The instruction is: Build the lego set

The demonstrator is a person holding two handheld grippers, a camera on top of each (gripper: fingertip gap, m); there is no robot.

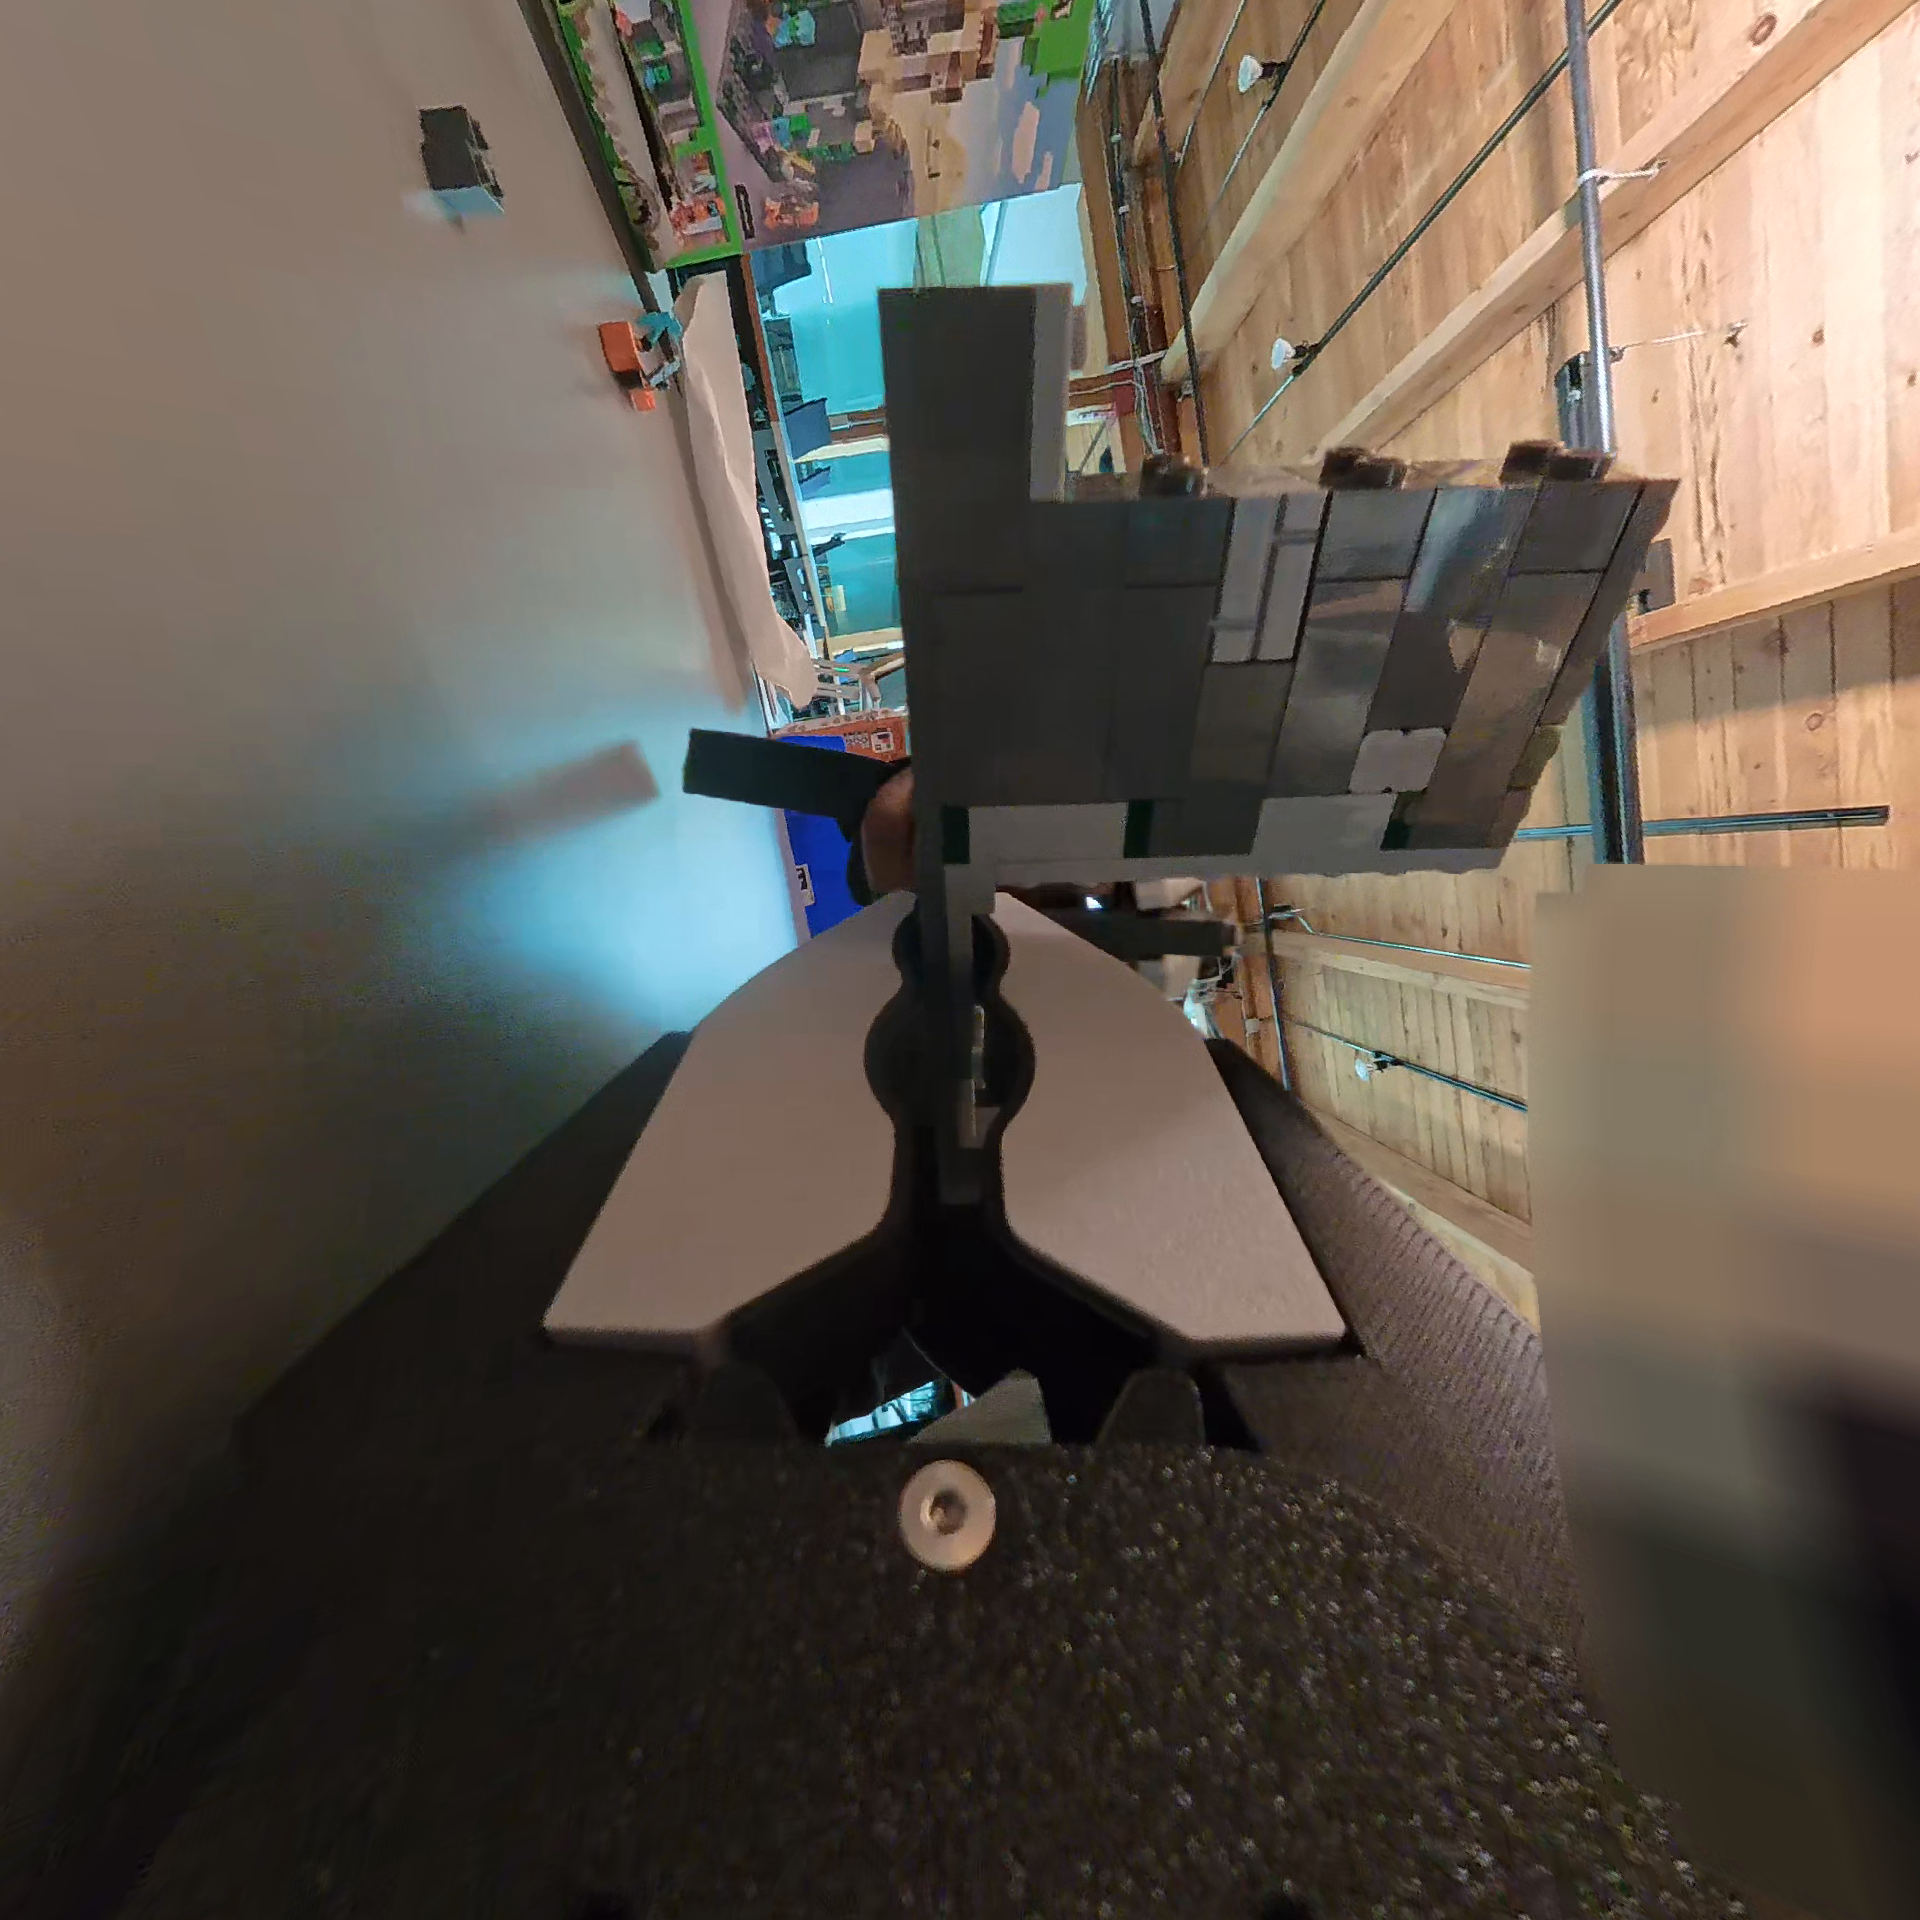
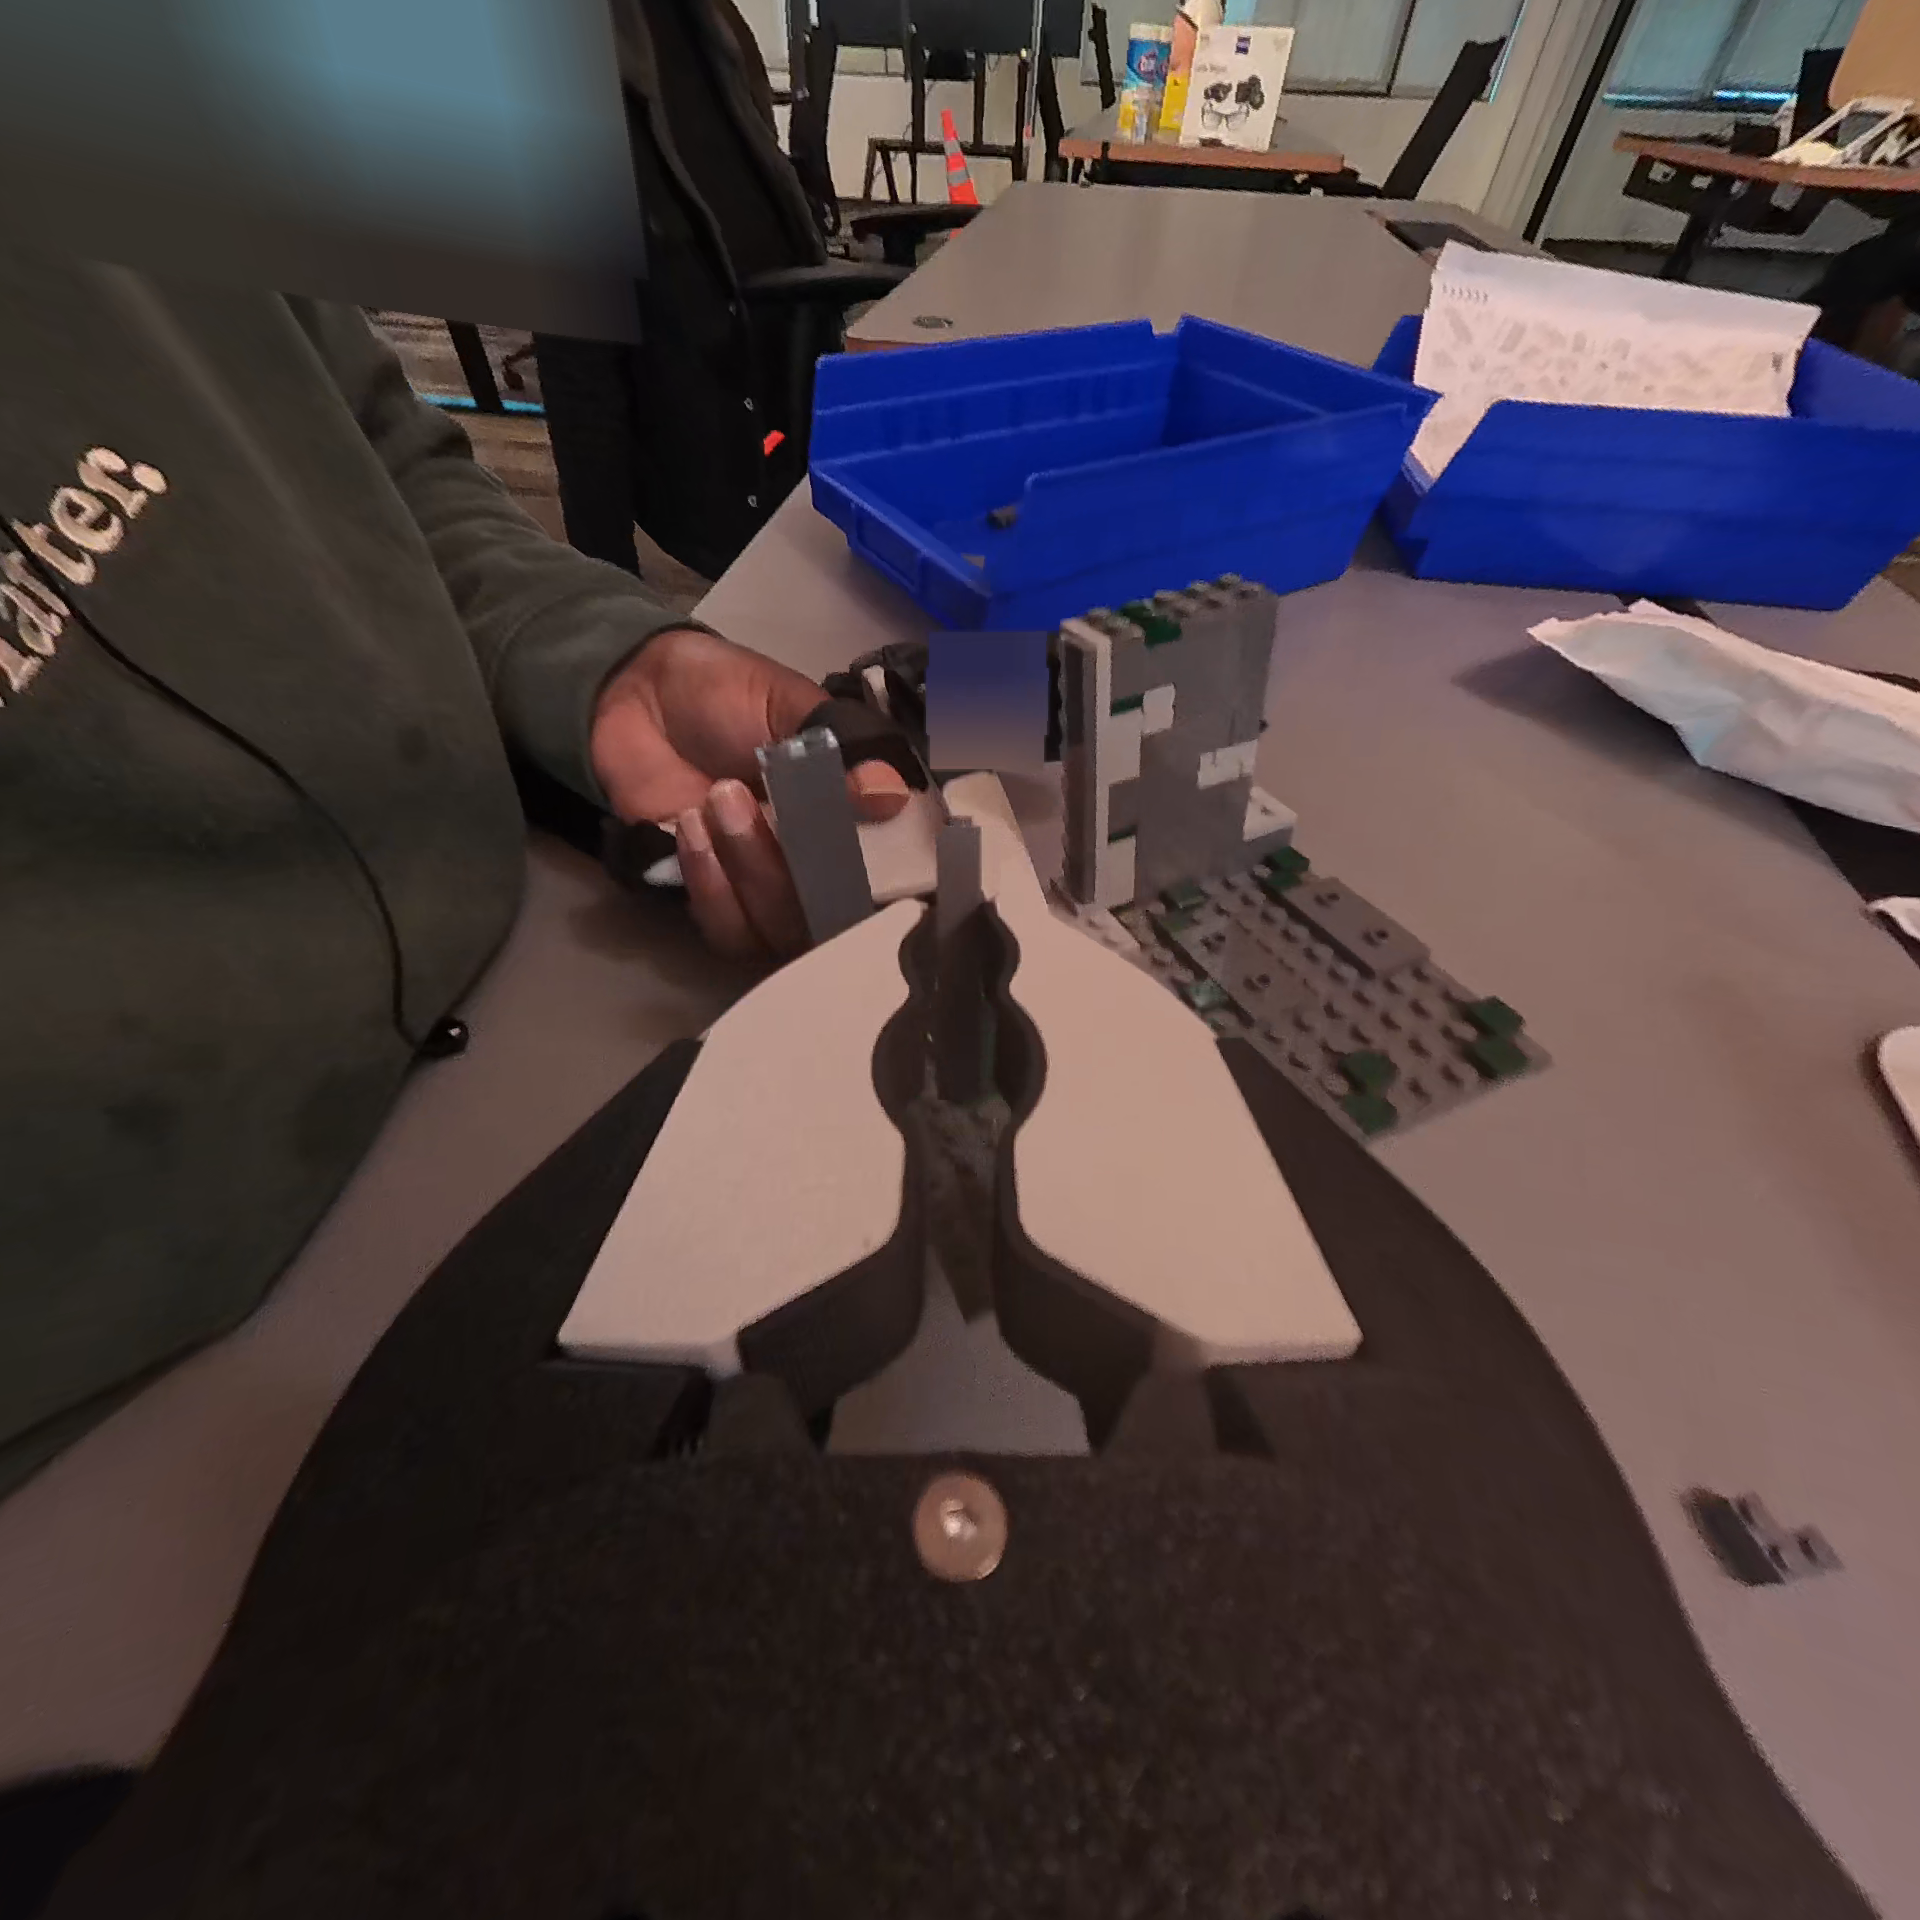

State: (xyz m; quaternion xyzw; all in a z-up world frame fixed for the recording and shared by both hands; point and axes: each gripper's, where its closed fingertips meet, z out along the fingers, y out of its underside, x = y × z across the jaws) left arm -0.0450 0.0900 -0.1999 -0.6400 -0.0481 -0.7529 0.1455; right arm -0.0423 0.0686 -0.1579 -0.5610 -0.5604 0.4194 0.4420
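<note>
A grey Lego wall section [image 1: 1195, 644] held up sideways by its thin edge; a grey, green-flecked studded base with walls [image 2: 1299, 966] stands on the worktop.

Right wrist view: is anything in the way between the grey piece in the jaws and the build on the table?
Nothing visible is. The piece in the right gripper has the build just ahead to its right. A hand and a grey column sit left, off that line.
</note>
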